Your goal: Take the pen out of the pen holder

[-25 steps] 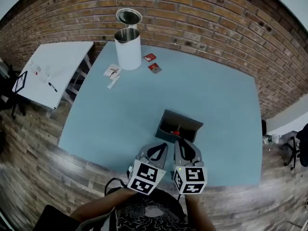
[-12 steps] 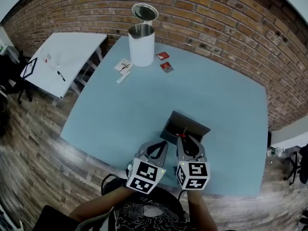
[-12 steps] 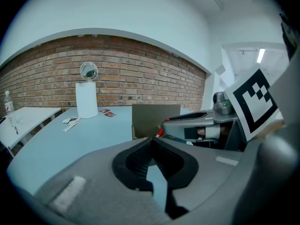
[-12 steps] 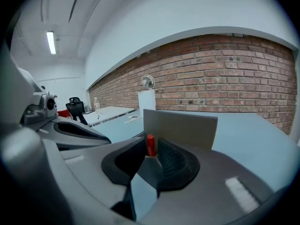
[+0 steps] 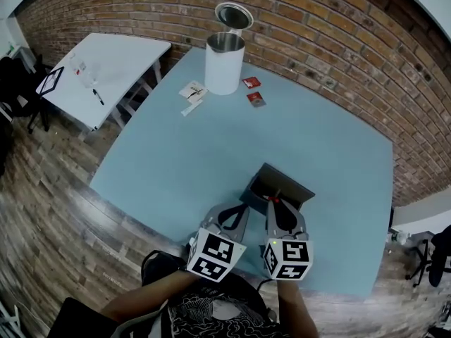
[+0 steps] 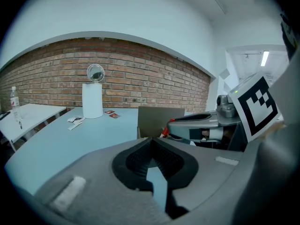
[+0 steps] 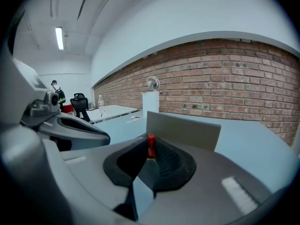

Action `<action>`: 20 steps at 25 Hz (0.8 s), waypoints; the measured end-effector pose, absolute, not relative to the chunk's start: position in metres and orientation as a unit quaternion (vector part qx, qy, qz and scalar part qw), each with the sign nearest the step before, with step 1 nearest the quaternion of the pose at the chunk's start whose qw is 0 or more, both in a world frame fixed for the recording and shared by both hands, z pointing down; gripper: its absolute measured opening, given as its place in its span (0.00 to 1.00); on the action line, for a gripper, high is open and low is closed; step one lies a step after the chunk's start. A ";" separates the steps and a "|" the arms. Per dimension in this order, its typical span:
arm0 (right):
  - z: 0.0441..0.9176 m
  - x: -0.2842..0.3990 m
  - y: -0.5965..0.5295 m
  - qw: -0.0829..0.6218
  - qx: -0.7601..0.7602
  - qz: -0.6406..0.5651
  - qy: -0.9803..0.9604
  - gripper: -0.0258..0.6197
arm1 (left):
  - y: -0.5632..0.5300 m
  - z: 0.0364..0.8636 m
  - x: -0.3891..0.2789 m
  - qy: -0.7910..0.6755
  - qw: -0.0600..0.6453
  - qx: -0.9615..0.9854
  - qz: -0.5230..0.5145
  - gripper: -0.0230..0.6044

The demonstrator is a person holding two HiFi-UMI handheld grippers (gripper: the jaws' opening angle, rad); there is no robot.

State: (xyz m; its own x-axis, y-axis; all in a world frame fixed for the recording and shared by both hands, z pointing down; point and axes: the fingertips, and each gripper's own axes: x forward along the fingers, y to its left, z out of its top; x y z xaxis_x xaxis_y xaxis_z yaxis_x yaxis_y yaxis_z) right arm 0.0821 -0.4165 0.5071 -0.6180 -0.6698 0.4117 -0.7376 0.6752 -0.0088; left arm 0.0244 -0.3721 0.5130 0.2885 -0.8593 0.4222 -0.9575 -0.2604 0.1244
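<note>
A dark grey open-topped pen holder point(image 5: 287, 186) point(image 6: 154, 120) point(image 7: 187, 129) stands on the blue table point(image 5: 183, 160), near its front edge. A red pen point(image 5: 273, 199) point(image 7: 151, 145) stands upright at the holder's near side. My right gripper point(image 5: 275, 205) point(image 7: 151, 150) reaches the holder and is shut on the pen, whose red top shows above the fingertips. My left gripper point(image 5: 237, 213) point(image 6: 150, 140) hangs just left of the holder, shut with nothing in it. The rest of the pen is hidden by the jaws.
A white cylindrical can point(image 5: 224, 63) with a round lid behind it stands at the table's far edge by the brick wall. Red packets point(image 5: 255, 98) and white paper slips point(image 5: 192, 91) lie near it. A white side table point(image 5: 106, 65) stands to the left.
Both grippers have moved forward to the pen holder. The right gripper's tips, which were short of the holder, are now at the red pen.
</note>
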 end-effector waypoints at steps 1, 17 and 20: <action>0.504 0.082 -0.416 0.188 0.395 0.085 -0.895 0.11 | -0.371 0.513 0.024 -0.581 0.181 0.782 0.135 0.04; 0.444 0.086 -0.397 0.146 0.453 0.033 -0.879 0.11 | -0.338 0.504 0.011 -0.565 0.185 0.797 0.103 0.04; 0.437 0.081 -0.387 0.144 0.458 0.026 -0.877 0.11 | -0.330 0.500 0.005 -0.563 0.182 0.800 0.098 0.04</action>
